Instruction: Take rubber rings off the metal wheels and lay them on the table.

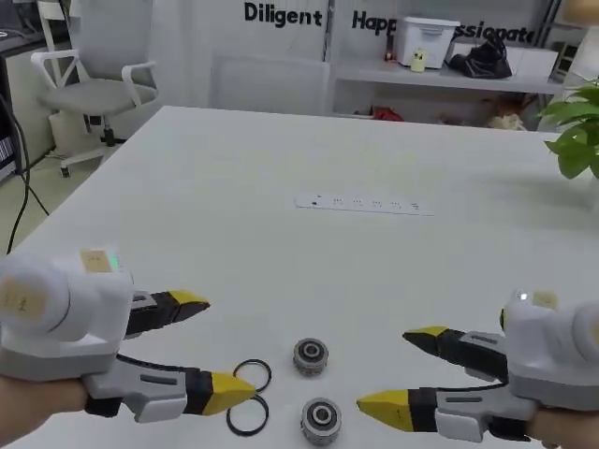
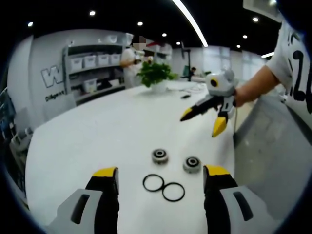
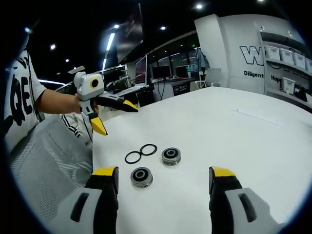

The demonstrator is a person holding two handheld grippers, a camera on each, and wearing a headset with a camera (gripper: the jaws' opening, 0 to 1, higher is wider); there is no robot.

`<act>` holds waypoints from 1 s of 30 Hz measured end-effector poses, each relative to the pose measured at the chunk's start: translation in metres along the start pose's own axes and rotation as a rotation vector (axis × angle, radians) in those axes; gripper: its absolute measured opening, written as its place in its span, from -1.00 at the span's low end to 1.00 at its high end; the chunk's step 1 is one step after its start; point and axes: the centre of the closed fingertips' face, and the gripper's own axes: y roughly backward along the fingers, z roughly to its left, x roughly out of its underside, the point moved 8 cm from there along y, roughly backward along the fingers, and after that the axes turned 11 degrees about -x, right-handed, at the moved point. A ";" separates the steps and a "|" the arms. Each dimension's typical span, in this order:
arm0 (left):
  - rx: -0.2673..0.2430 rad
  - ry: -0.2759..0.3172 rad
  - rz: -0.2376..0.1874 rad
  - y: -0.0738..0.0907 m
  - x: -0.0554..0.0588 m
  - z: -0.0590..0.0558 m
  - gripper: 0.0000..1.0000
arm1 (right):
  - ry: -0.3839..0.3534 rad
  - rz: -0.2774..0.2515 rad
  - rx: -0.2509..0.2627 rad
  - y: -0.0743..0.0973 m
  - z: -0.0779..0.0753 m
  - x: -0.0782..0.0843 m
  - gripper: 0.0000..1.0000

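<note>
Two thin black rubber rings lie flat on the white table (image 1: pixel 281 159), close to its near edge. They are free of the wheels and touch each other at their rims. In the head view one ring (image 1: pixel 251 374) lies a little farther from the near edge than the other ring (image 1: pixel 247 414). Just beside them, toward the table's right edge, lie two small round metal wheels with silvery rims and dark centres. The farther wheel (image 1: pixel 310 354) and the nearer wheel (image 1: pixel 321 418) are slightly apart and neither touches a ring.

The left claw (image 1: pixel 213 346), grey with yellow-tipped black jaws, hovers over the near-left part of the table with its jaws spread wide and nothing between them. Its lower tip is just beside the rings. The right claw (image 1: pixel 398 369), of the same make, hangs on the other side of the wheels, also spread and empty.

In the left gripper view the rings (image 2: pixel 153 183) (image 2: pixel 173 191) sit between the spread yellow tips of that claw (image 2: pixel 161 171), with the wheels (image 2: pixel 160 155) (image 2: pixel 192 164) just beyond. The right claw (image 2: pixel 201 124) is held above the table farther off. In the right gripper view the wheels (image 3: pixel 171 155) (image 3: pixel 141 176) lie ahead of its own open claw (image 3: pixel 163 171). The rings (image 3: pixel 132 157) (image 3: pixel 148 149) lie past the wheels, and the left claw (image 3: pixel 116 118) is raised behind them.

A flat white power strip (image 1: pixel 363 203) lies across the middle of the table. A green leafy plant (image 1: pixel 578 131) stands at the far right edge, and a grey office chair (image 1: pixel 94 84) stands beyond the far-left corner.
</note>
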 end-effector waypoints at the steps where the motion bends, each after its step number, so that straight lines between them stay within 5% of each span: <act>1: 0.001 -0.001 0.001 0.000 0.001 0.000 0.44 | 0.005 0.004 0.001 0.001 0.000 0.001 0.46; 30: 0.011 0.008 0.036 0.001 0.015 -0.006 0.53 | 0.015 0.031 -0.004 0.006 0.003 0.019 0.58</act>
